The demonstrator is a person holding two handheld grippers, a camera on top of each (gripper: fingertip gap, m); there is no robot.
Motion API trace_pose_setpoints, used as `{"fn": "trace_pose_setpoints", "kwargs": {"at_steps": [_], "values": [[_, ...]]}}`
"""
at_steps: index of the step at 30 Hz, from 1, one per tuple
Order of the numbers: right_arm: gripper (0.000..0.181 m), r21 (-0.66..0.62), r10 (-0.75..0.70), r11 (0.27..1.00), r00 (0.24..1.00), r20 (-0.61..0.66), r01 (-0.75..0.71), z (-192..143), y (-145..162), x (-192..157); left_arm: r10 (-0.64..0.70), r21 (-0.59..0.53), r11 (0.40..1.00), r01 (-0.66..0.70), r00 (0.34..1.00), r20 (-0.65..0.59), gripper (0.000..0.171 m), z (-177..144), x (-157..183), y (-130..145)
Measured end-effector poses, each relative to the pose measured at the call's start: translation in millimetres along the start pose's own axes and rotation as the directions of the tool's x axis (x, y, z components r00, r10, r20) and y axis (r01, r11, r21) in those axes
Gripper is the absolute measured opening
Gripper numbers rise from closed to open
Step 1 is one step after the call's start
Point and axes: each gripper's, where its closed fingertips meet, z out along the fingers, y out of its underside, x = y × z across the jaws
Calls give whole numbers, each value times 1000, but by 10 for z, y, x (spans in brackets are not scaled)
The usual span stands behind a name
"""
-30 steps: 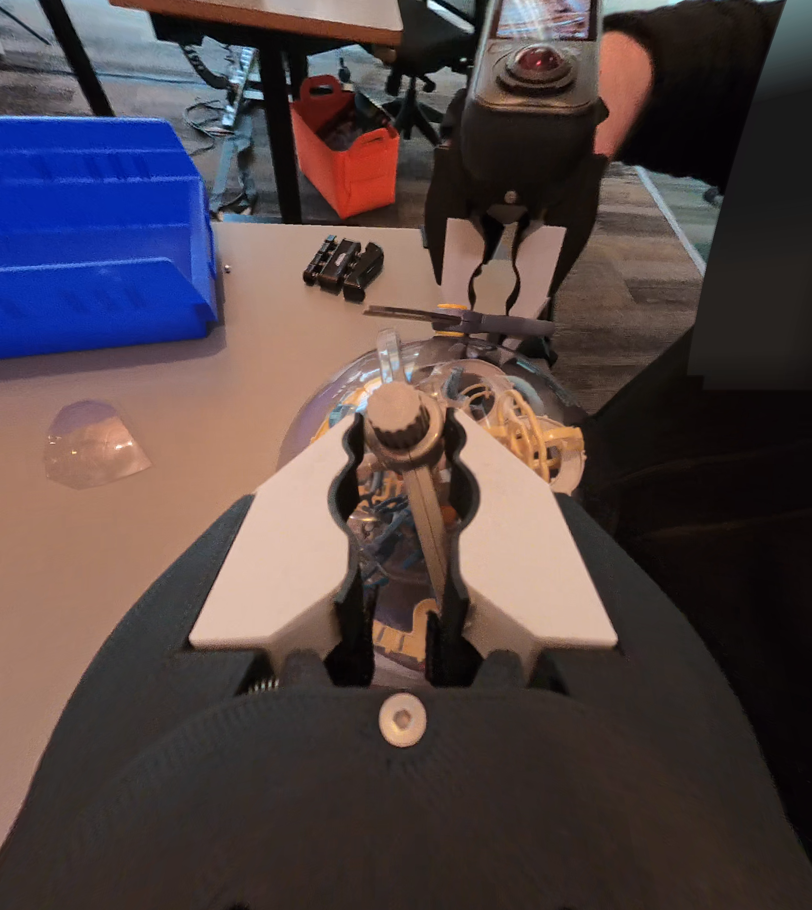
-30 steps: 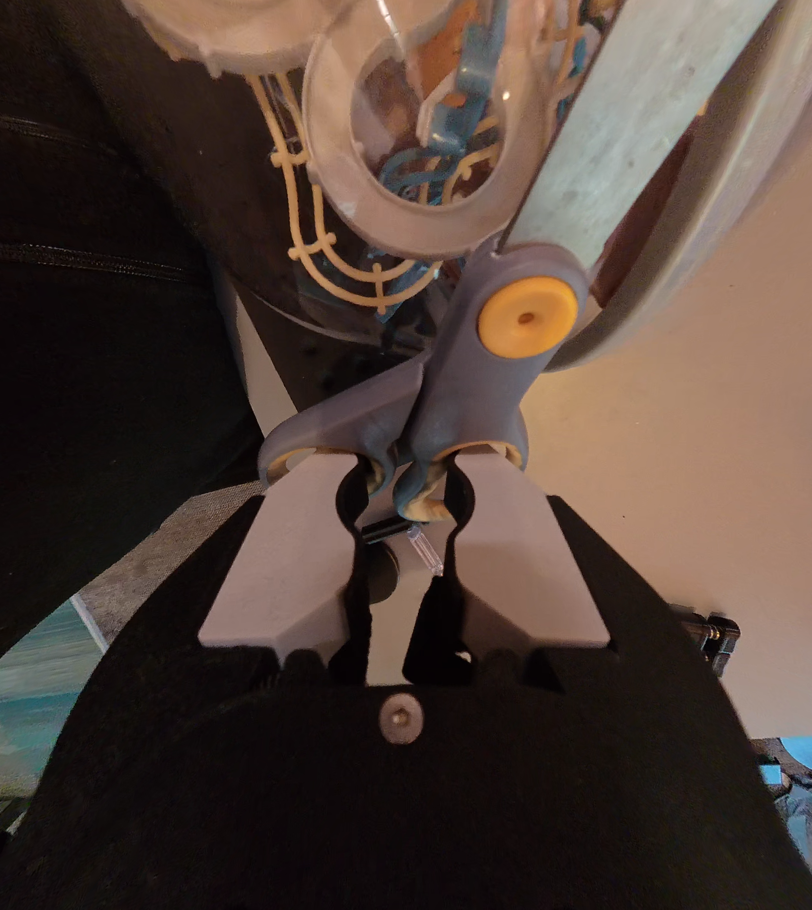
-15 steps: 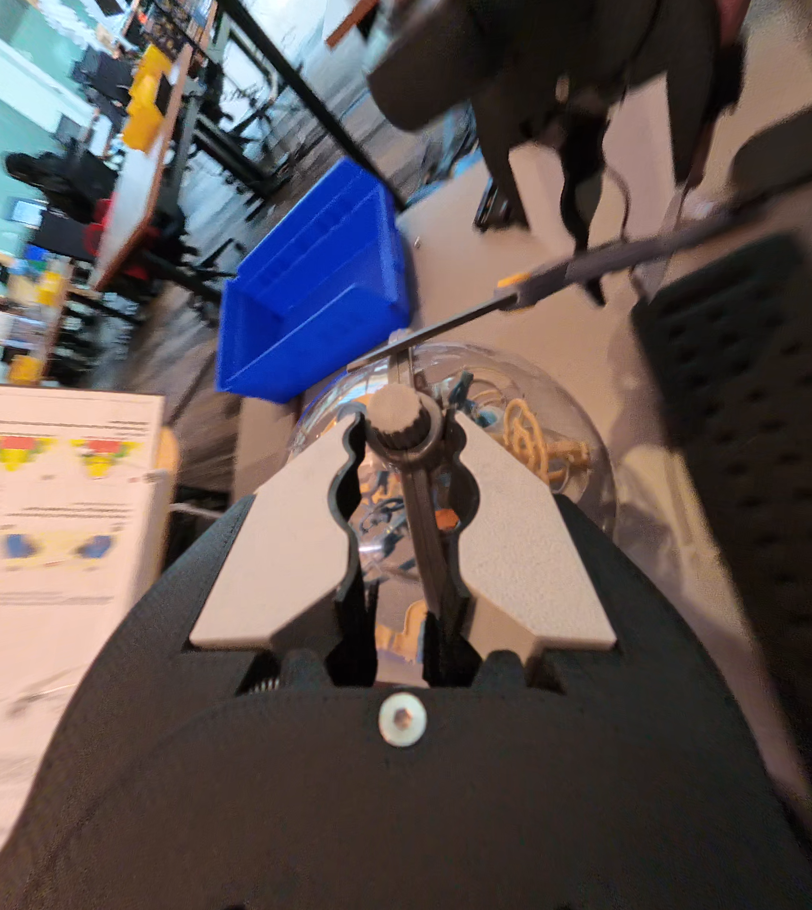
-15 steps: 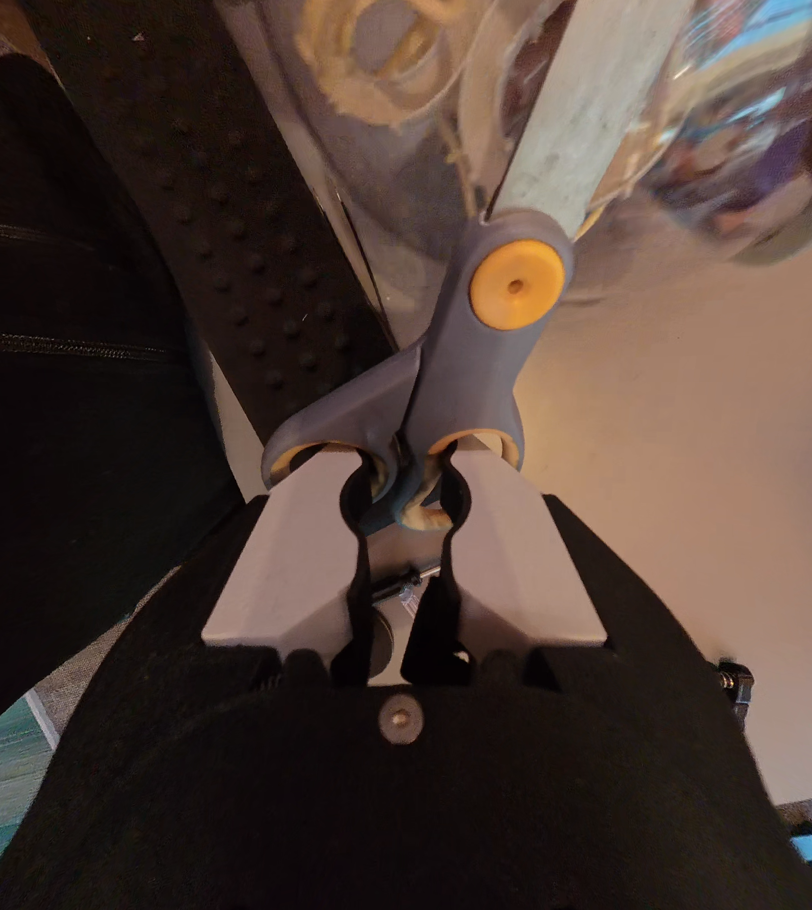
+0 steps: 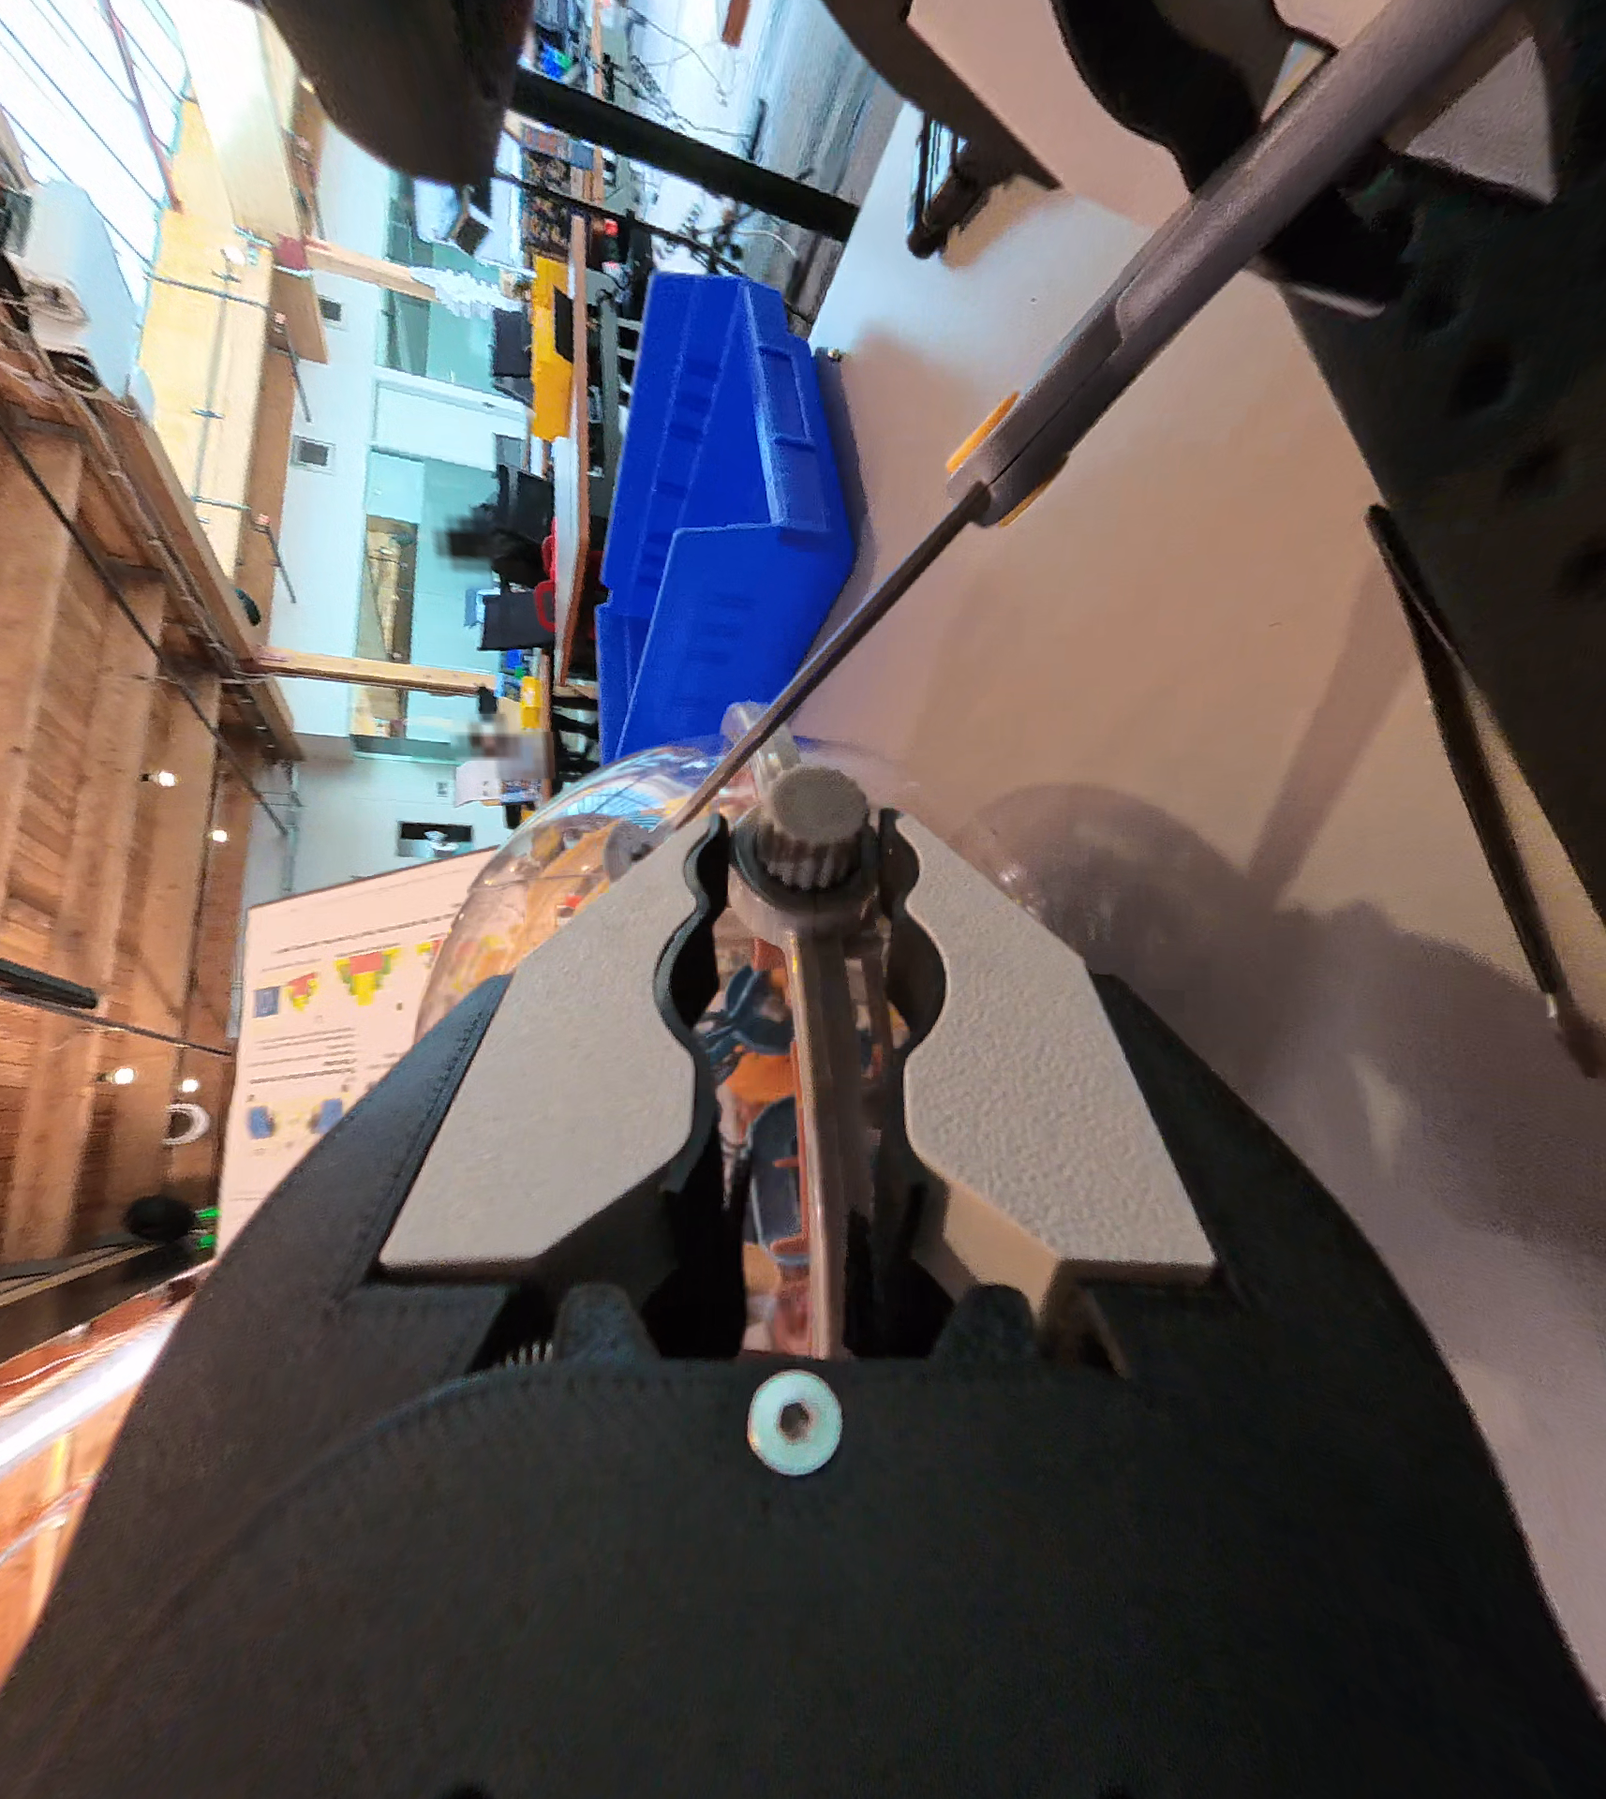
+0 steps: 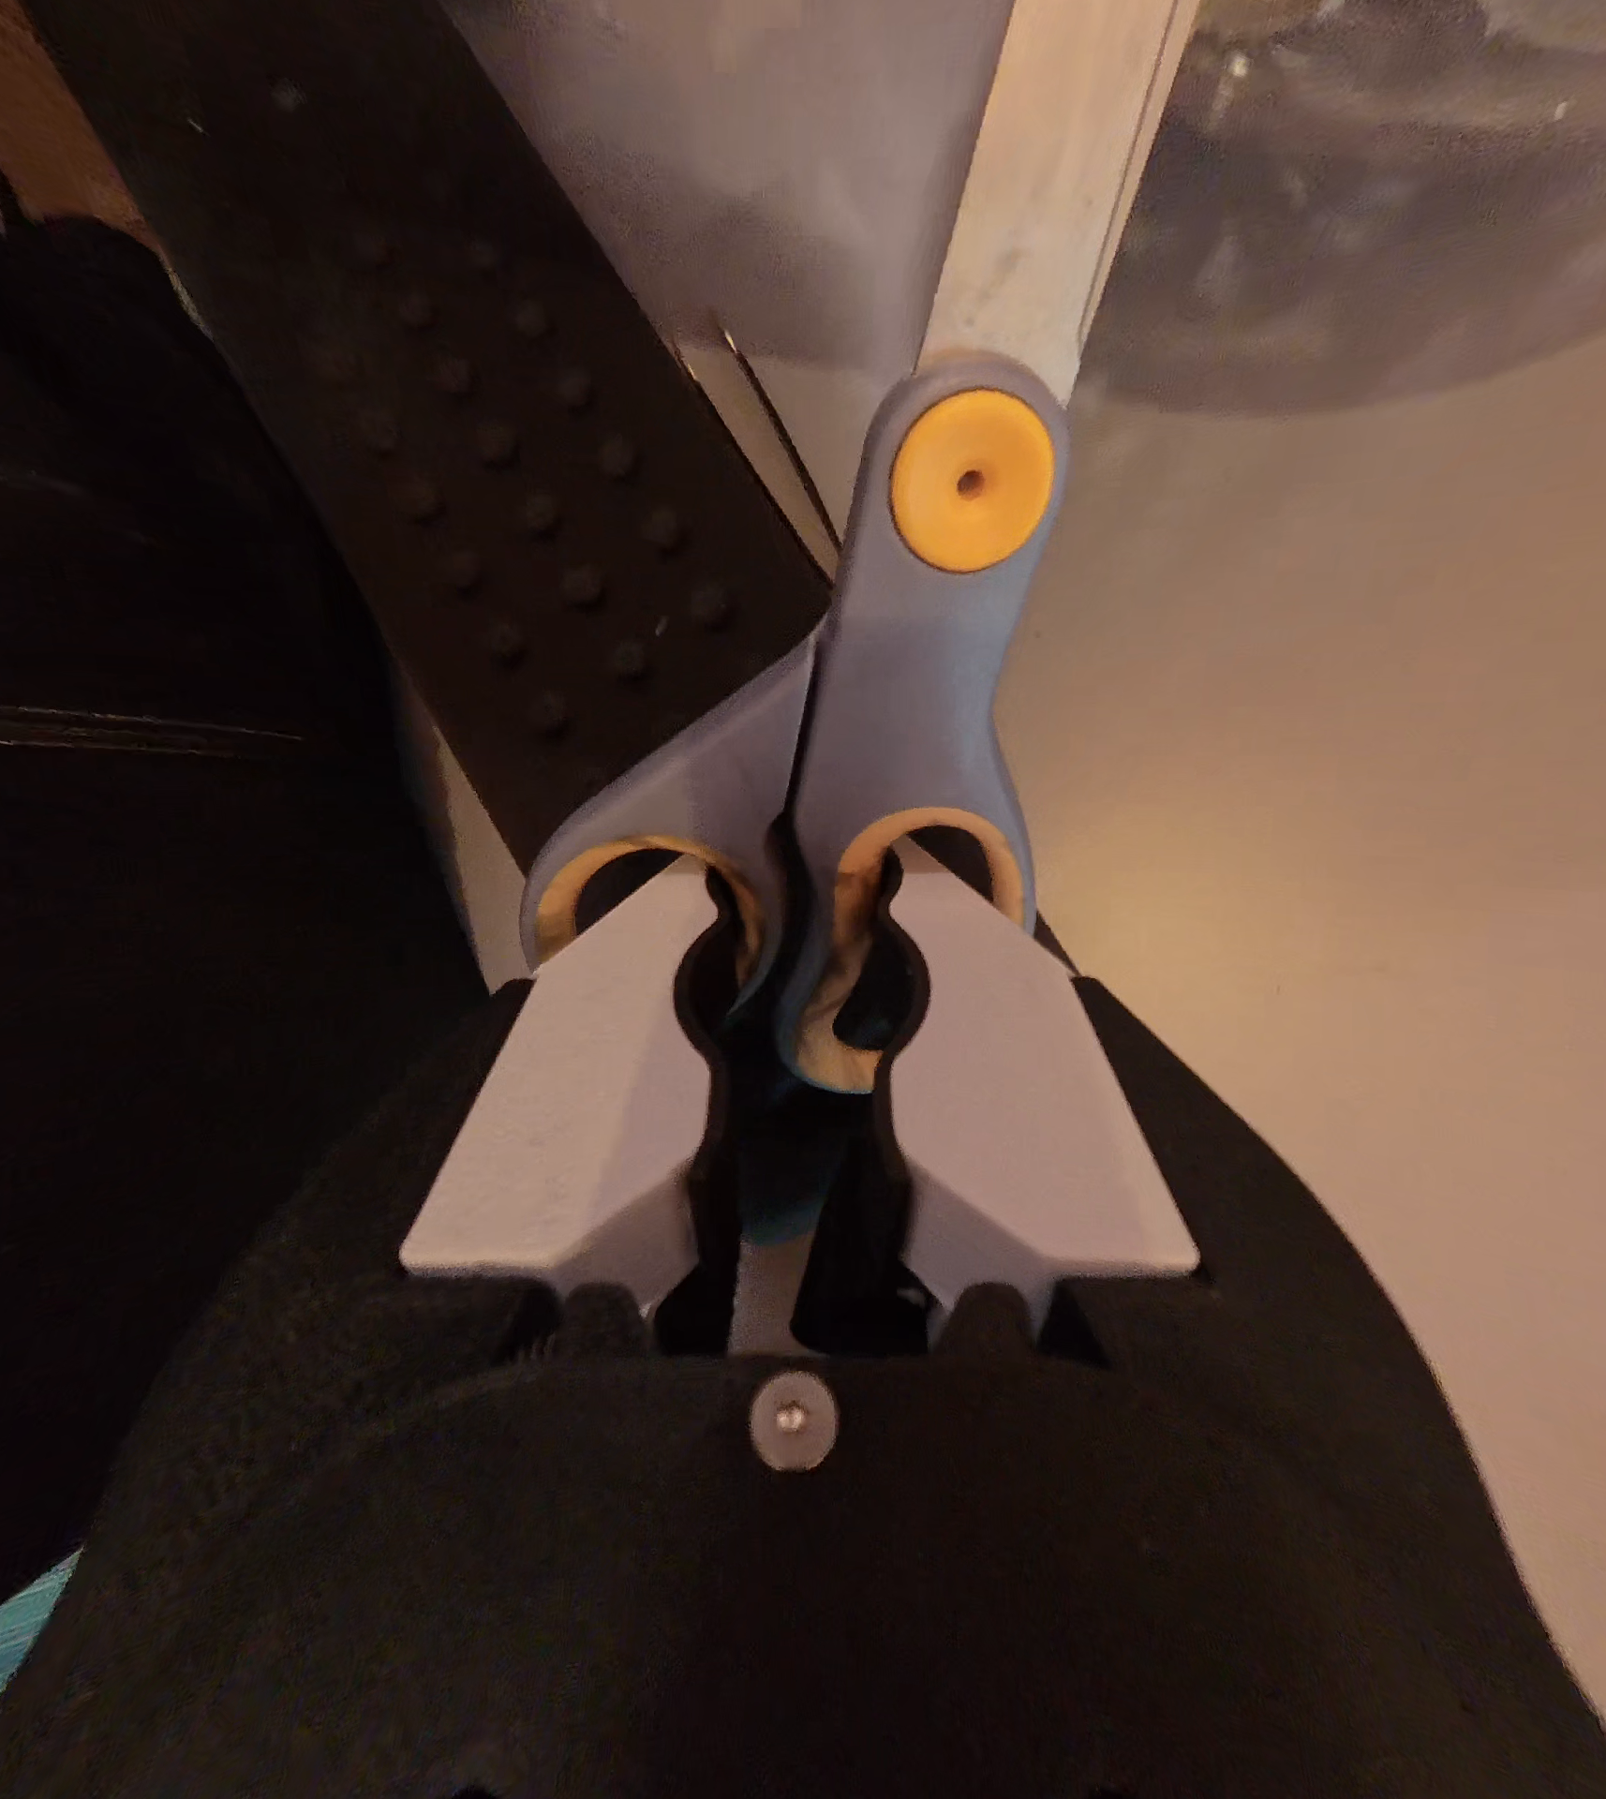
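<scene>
My left gripper (image 5: 799,876) is shut on the grey band and ribbed knob (image 5: 819,800) of a clear plastic sphere (image 5: 575,857) with coloured tracks inside, and holds it turned on its side. My right gripper (image 6: 804,959) is shut on the handle loops of grey scissors with an orange pivot (image 6: 935,662). In the left wrist view the scissors (image 5: 1130,312) reach down from the upper right, and the blade tip touches the sphere just beside the knob. In the right wrist view the blade (image 6: 1042,224) runs up against the sphere (image 6: 1412,243).
A blue bin (image 5: 721,487) stands on the beige table (image 5: 1120,730) behind the sphere. A black studded mat (image 6: 449,389) lies at the table's edge beside a person's dark clothing. A printed poster board (image 5: 322,1022) and a workshop room fill the left wrist view's left side. Some 15 centimetres of space lies between my two pairs of fingers.
My left gripper has rolled hard onto its side with the sphere, so the room shows sideways. The scissors stay in my right gripper, blade still at the sphere near the knob.
</scene>
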Motion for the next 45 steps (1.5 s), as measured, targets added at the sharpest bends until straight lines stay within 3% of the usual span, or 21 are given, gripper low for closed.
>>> {"fn": "trace_pose_setpoints", "kwargs": {"at_steps": [2,7,12,19,22,27,31,33,37,40,43,45], "values": [[19,-17,8,1000,999,-34,-9,74,77,33,33,3,999,-33,999,35,26,-1,71,30],[19,2,3,1000,997,-74,-3,121,55,3,-28,-19,999,29,999,28,27,-32,225,77],[19,-37,-38,999,983,-177,32,110,53,-1,-91,-32,995,92,996,13,39,-86,335,91],[19,-129,-156,984,928,-338,119,72,71,57,-223,-12,975,223,975,-6,49,-305,455,49],[19,-231,-244,960,869,-430,155,20,105,101,-280,5,960,280,960,-25,51,-445,470,19],[19,-283,-320,938,819,-476,203,35,100,108,-354,11,935,354,935,-37,53,-654,450,13],[19,-261,-326,941,792,-517,217,40,100,103,-369,86,924,373,928,-57,54,-937,251,-127],[19,-238,-307,949,791,-530,208,41,104,99,-331,94,939,330,944,-1,59,-1086,-74,-67],[20,-220,-298,953,786,-542,209,45,109,94,-357,40,933,358,934,-26,104,-1227,-757,266],[21,-206,-284,957,801,-527,204,52,113,95,-466,-131,884,449,829,-309,143,-1092,-707,586],[26,-200,-264,962,821,-507,186,46,112,112,-518,-271,854,444,682,-517,157,-917,-540,900],[26,-194,-246,966,844,-477,172,54,114,112,-579,-366,799,476,446,-683,157,-947,-355,890]]}}
